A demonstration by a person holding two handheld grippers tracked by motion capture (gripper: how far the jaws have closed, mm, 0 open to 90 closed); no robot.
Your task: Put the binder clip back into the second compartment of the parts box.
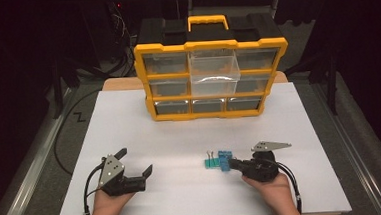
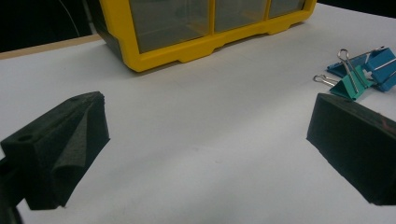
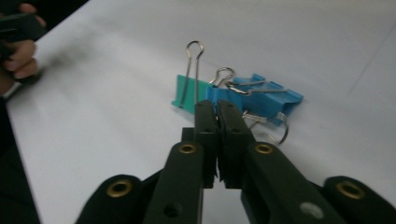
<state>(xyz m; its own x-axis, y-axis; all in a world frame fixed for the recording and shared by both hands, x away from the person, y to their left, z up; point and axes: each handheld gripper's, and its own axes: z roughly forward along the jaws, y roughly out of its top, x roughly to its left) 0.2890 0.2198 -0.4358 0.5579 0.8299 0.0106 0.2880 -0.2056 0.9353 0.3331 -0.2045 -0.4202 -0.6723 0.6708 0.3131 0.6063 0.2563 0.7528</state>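
No writing can be read on the yellow drawer organizer [image 1: 212, 81]. In front of it lie the binder clips [image 1: 218, 161] (teal and blue). The right gripper [image 3: 217, 106] points level at them, jaws pressed together, possibly pinching a blue clip. The left gripper [image 1: 136, 161], well left of them, gapes empty.

Blue clips [image 1: 225, 160], teal clip [image 1: 211, 163], yellow-framed organizer [image 1: 212, 80], white table [image 1: 180, 138]

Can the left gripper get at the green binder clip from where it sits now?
Probably yes. The left gripper is open, and bare white table lies between it and the green binder clip. The right gripper, shut at the blue clips beside it, crowds the far side.
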